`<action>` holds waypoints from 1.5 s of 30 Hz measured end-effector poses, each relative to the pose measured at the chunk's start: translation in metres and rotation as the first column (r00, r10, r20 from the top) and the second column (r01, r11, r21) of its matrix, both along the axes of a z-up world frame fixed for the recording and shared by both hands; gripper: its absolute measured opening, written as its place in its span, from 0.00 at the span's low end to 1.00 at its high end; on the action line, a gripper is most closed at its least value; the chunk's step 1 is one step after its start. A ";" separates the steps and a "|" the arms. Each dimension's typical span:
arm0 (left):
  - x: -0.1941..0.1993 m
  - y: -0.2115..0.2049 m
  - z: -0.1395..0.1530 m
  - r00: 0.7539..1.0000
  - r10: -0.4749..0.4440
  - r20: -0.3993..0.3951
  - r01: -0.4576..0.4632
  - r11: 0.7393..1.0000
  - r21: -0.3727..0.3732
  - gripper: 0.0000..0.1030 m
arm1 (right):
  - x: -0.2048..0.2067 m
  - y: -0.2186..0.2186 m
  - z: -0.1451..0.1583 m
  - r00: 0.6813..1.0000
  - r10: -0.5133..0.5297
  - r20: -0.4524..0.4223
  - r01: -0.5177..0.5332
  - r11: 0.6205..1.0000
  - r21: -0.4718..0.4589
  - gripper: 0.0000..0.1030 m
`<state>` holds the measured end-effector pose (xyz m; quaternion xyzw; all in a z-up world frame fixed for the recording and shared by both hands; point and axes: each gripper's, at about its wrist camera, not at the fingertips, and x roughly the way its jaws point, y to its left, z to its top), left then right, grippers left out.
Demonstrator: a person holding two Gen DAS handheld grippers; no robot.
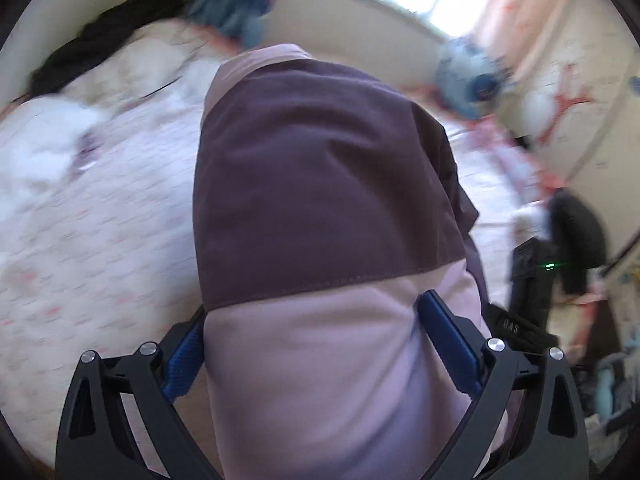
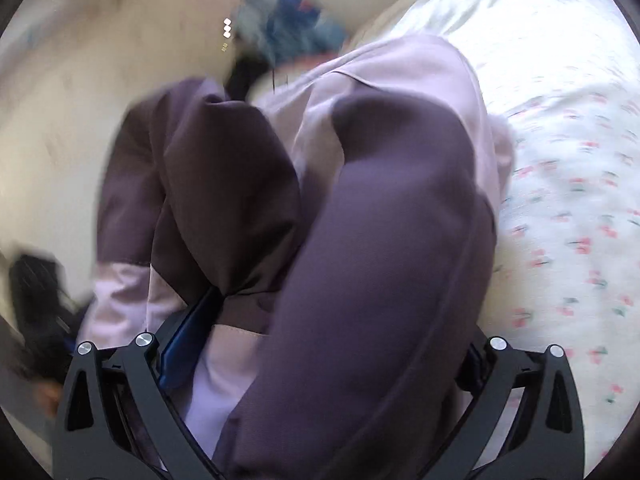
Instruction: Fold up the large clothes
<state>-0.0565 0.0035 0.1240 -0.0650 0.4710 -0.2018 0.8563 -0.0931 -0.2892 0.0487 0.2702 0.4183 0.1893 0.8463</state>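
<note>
A large garment (image 1: 320,180) in dark purple and lilac panels lies bundled on a bed. In the left wrist view it bulges up between the fingers of my left gripper (image 1: 312,312), whose jaws stand wide apart, and the cloth brushes both blue pads (image 1: 448,344). In the right wrist view the same garment (image 2: 380,220) is rolled in thick folds. It fills the gap of my right gripper (image 2: 344,320), also spread wide. Its left blue pad (image 2: 188,340) shows, and the right one is mostly hidden by cloth.
The bed sheet (image 1: 100,220) (image 2: 560,220) is white with small red flowers. Blue plush toys (image 1: 236,4) (image 1: 468,80) and a dark cloth (image 1: 108,36) lie near the far wall. A black device with a green light (image 1: 536,280) is at the right, beside the bed's edge.
</note>
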 end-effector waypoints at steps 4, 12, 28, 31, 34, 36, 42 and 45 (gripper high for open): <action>0.002 0.013 -0.028 0.997 0.075 -0.020 -0.073 0.996 0.059 0.89 | 0.005 0.023 0.002 0.996 0.090 0.026 -0.075 0.933 -0.352 0.94; -0.014 -0.052 -0.033 0.989 0.003 0.145 -0.031 0.980 0.196 0.90 | 0.001 -0.002 0.001 0.998 0.039 -0.049 -0.059 0.862 -0.504 0.94; -0.033 -0.027 -0.047 0.973 -0.052 0.227 0.037 0.997 0.071 0.92 | 0.057 0.003 -0.027 0.983 -0.172 0.063 0.170 0.985 0.035 0.93; -0.035 -0.038 -0.048 0.969 -0.052 0.240 0.020 0.991 0.133 0.93 | 0.056 -0.003 -0.028 0.987 -0.155 0.047 0.156 0.988 -0.001 0.93; -0.031 -0.027 -0.046 0.975 -0.024 0.221 0.004 0.996 0.090 0.93 | 0.069 -0.003 -0.014 0.992 -0.124 -0.032 0.122 0.991 -0.048 0.93; -0.031 -0.018 -0.045 0.976 -0.005 0.219 -0.010 0.997 0.070 0.93 | 0.056 -0.006 0.005 0.985 -0.170 -0.005 0.169 0.982 -0.090 0.93; -0.034 -0.016 -0.044 0.976 -0.011 0.217 -0.004 0.998 0.066 0.93 | -0.018 0.022 0.010 0.973 -0.191 0.129 0.224 0.909 -0.351 0.93; -0.040 -0.027 -0.043 0.969 -0.020 0.244 -0.016 0.989 0.144 0.93 | -0.011 0.005 -0.009 0.982 -0.183 0.053 0.191 0.948 -0.256 0.93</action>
